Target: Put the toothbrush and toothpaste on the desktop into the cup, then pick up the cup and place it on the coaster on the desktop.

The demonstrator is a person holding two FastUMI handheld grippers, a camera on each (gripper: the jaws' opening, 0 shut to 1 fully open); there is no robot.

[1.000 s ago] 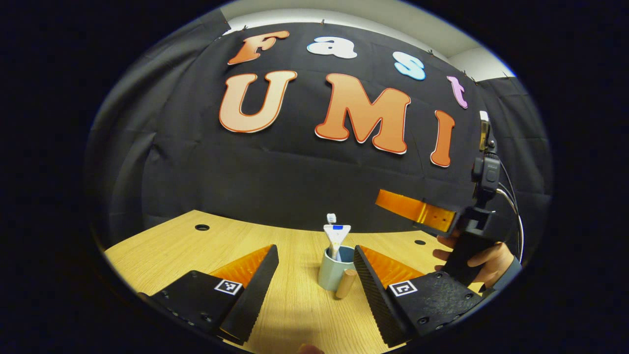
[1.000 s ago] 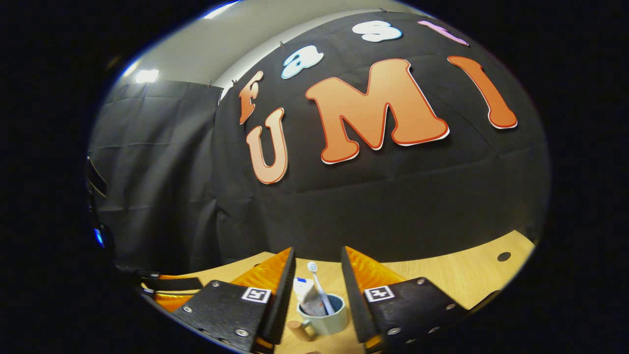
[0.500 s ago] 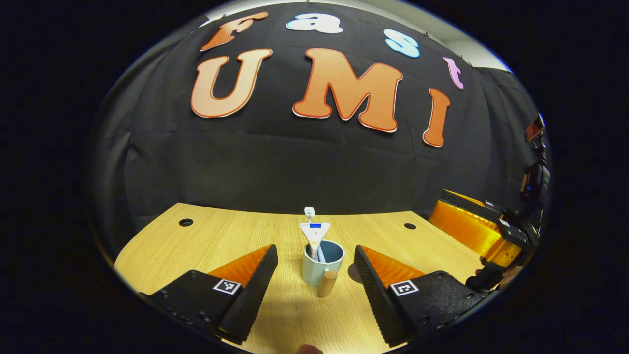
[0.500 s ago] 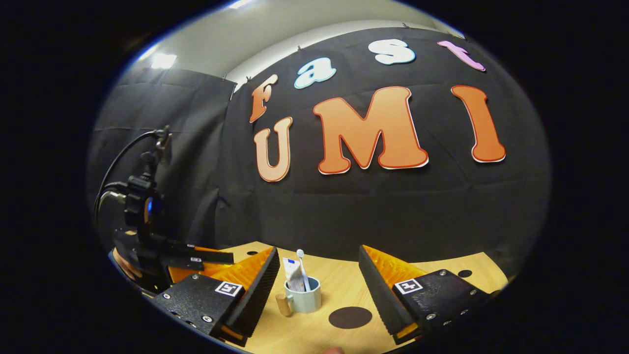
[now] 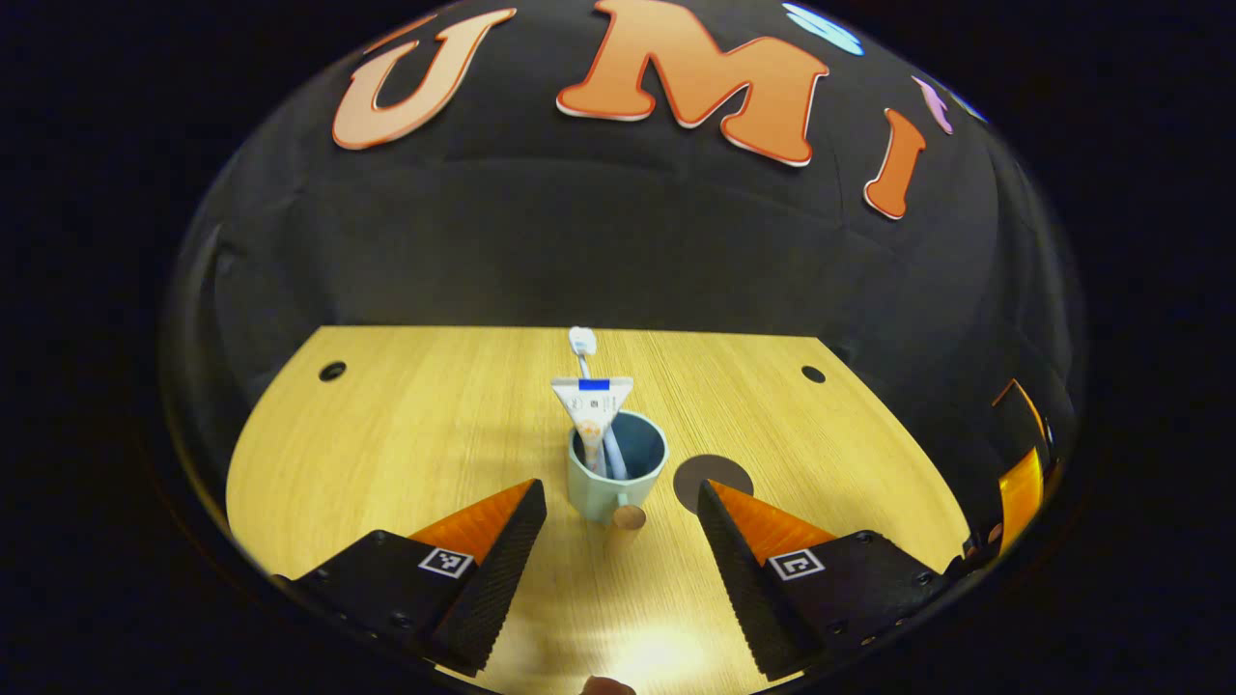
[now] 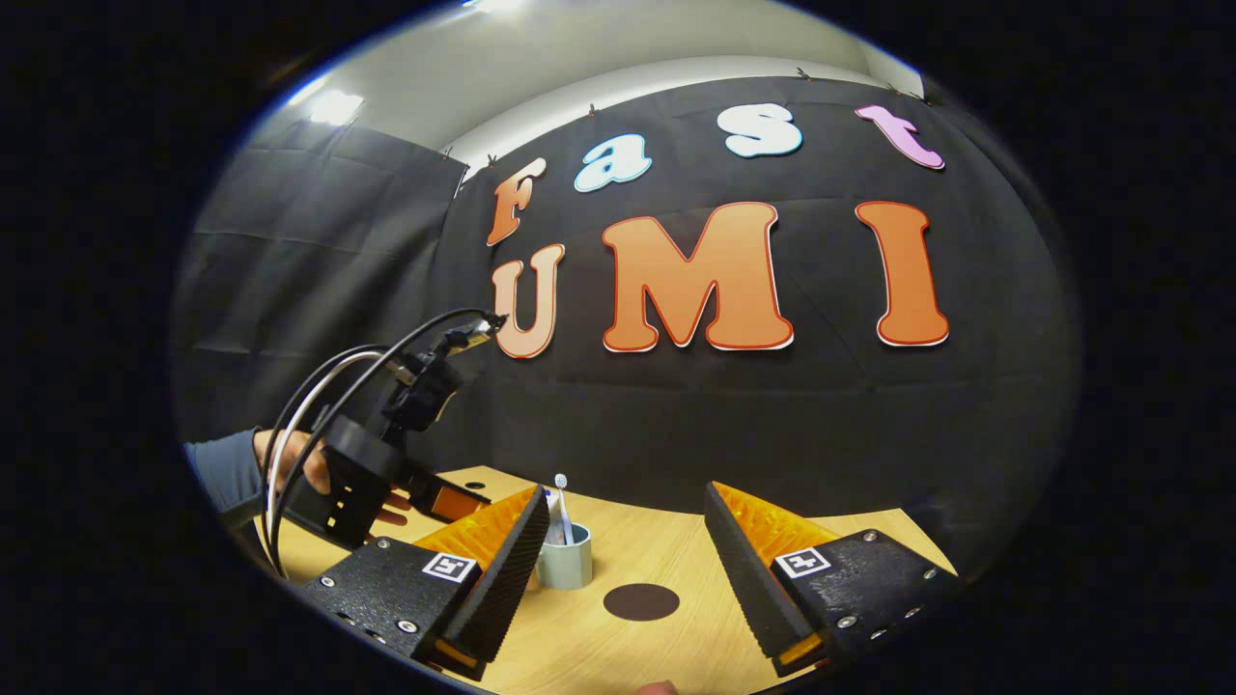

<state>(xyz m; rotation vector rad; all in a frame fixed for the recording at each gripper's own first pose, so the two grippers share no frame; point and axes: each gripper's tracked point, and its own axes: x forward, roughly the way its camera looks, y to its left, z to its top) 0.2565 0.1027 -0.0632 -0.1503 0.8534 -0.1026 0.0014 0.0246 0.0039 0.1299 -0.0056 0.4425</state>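
Left gripper (image 5: 618, 512) wide open, empty; same for right gripper (image 6: 618, 560). Straddle cup (image 5: 615, 473) centre-frame, clamp below rim, then coaster (image 5: 713, 480).

Left gripper view high, tilted down; right low, level (both share cup (image 5: 616, 475)).

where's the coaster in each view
Left gripper view: the dark round coaster lies on the desktop right of the cup, above the right finger.
Right gripper view: the coaster lies low centre, between the fingers.
Shared landmark: the cup, just left of it.
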